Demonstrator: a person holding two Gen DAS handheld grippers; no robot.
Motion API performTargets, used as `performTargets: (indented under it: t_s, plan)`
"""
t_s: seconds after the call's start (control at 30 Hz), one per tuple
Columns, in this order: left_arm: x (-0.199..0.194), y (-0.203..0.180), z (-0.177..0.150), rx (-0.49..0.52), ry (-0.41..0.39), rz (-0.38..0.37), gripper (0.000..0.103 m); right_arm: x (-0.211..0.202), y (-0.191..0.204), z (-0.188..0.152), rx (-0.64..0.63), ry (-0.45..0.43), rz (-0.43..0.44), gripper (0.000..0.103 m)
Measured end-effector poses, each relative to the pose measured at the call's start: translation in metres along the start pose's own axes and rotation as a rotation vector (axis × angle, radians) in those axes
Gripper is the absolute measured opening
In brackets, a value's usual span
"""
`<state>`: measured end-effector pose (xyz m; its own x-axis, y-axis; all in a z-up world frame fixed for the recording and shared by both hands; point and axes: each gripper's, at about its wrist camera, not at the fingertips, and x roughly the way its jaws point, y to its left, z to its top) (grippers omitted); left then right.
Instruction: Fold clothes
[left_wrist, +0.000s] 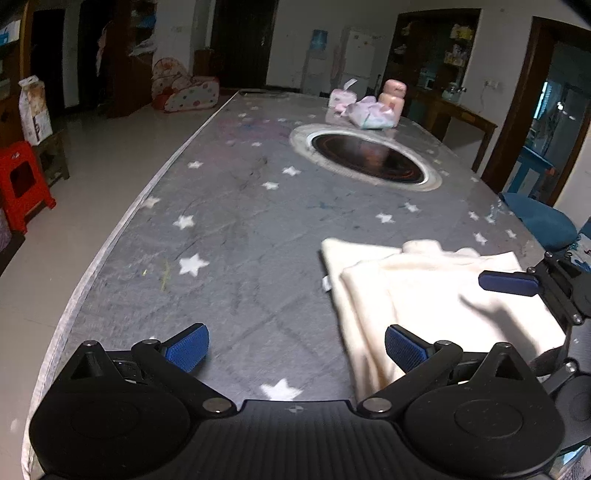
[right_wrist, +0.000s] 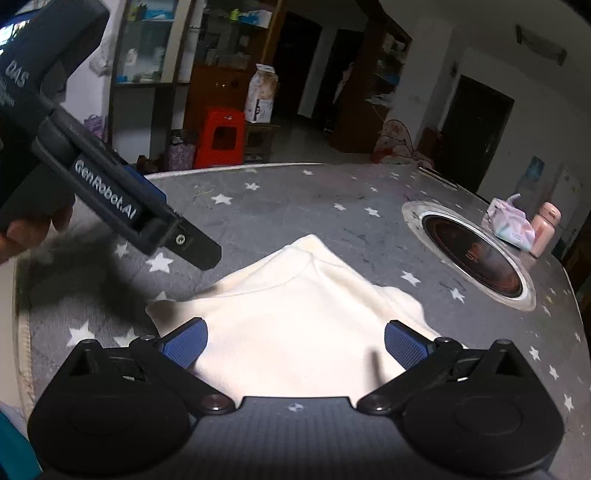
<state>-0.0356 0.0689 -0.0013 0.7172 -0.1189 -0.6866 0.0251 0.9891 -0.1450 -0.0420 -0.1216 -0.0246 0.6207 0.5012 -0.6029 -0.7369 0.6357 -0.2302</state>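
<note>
Left gripper (left_wrist: 297, 347): wide open, holding nothing.
Right gripper (right_wrist: 295, 345): wide open over cream cloth (right_wrist: 295, 314).
Cloth: folded on starry table (left_wrist: 229, 229).

A grey, star-printed desk (right_wrist: 280, 206) carries a cream garment (right_wrist: 295, 332), folded flat near its front edge. A round dark inset (left_wrist: 369, 157) sits mid-desk. Beyond it lie soft packs (left_wrist: 369, 112), perhaps wipes, beside a pink bottle (right_wrist: 546, 229).
</note>
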Motion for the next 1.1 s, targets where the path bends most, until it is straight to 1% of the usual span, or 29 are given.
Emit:
performTargets:
  t_s: [0.1, 0.2, 0.33, 0.37, 0.47, 0.6, 0.67, 0.87, 0.93, 1.1]
  plan:
    - [-0.003, -0.007, 0.003, 0.016, -0.019, -0.029, 0.103, -0.016, -0.012, -0.002, 0.039, 0.000, 0.008, 0.103]
    - [0.000, -0.016, 0.005, 0.028, -0.015, -0.054, 0.103, -0.035, -0.031, -0.013, 0.105, 0.025, 0.015, 0.103]
    - [0.004, -0.030, 0.007, 0.048, -0.010, -0.090, 0.103, -0.055, -0.048, -0.029, 0.153, 0.050, -0.035, 0.103]
    - [0.005, -0.033, 0.007, 0.053, -0.011, -0.101, 0.103, -0.060, -0.052, -0.034, 0.175, 0.055, -0.036, 0.103]
    - [0.007, -0.045, 0.007, 0.075, -0.006, -0.150, 0.103, -0.071, -0.063, -0.048, 0.252, 0.069, 0.010, 0.103]
    - [0.013, -0.062, 0.004, 0.125, 0.004, -0.175, 0.103, -0.082, -0.068, -0.058, 0.308, 0.073, 0.055, 0.103]
    - [0.017, -0.070, 0.001, 0.149, 0.010, -0.179, 0.103, -0.085, -0.070, -0.061, 0.330, 0.065, 0.063, 0.103]
    - [0.034, -0.082, -0.008, 0.206, 0.047, -0.152, 0.103, -0.077, -0.082, -0.088, 0.477, 0.093, 0.083, 0.103]
    - [0.038, -0.082, -0.010, 0.209, 0.054, -0.147, 0.103, -0.077, -0.080, -0.091, 0.471, 0.077, 0.077, 0.103]
    - [0.037, -0.080, -0.010, 0.210, 0.052, -0.148, 0.103, -0.089, -0.084, -0.084, 0.473, 0.067, 0.085, 0.103]
